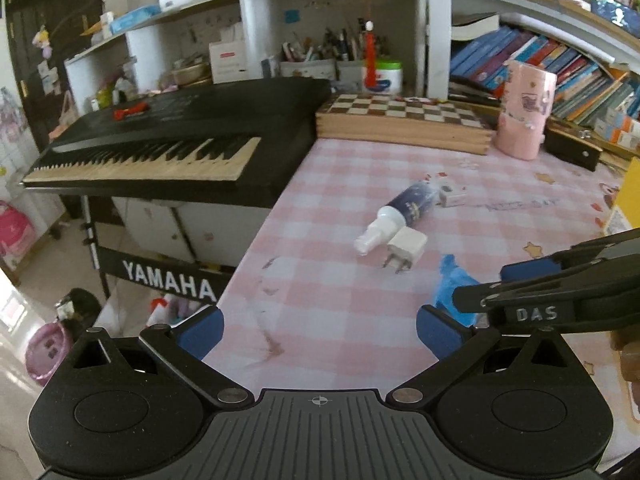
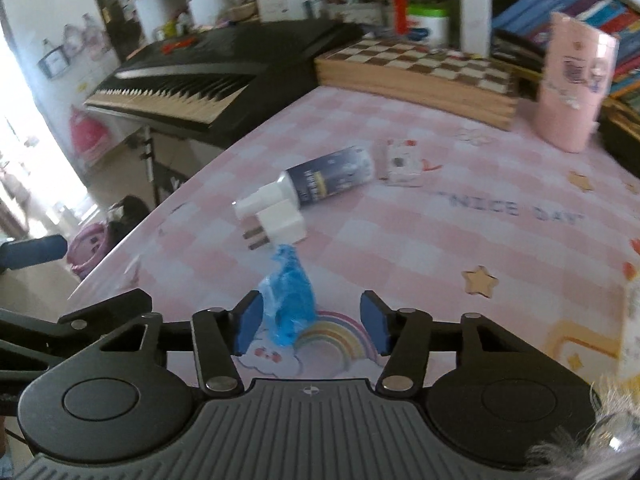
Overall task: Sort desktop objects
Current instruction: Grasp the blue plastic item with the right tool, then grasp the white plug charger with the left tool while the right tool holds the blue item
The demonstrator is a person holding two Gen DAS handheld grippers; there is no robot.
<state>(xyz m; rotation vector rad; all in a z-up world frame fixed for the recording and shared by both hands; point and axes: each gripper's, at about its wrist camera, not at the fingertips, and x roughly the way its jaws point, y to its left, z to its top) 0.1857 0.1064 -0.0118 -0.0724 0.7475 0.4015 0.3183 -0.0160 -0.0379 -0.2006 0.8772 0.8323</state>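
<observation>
pickup step: my right gripper (image 2: 311,324), wide open, straddles the blue wrapper (image 2: 289,300); next i close; left gripper (image 1: 318,330) open, empty

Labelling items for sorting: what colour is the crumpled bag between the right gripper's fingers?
Blue, translucent plastic bag; clearest in the right wrist view.

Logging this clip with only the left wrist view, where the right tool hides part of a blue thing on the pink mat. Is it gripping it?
Observer: No. The right tool is open. The blue plastic wad lies in its gap, not pinched, nearer the tool's left side.
Operator: What is on the mat under that tool?
Observer: A rainbow and cloud print, partly covered by the wad.
</observation>
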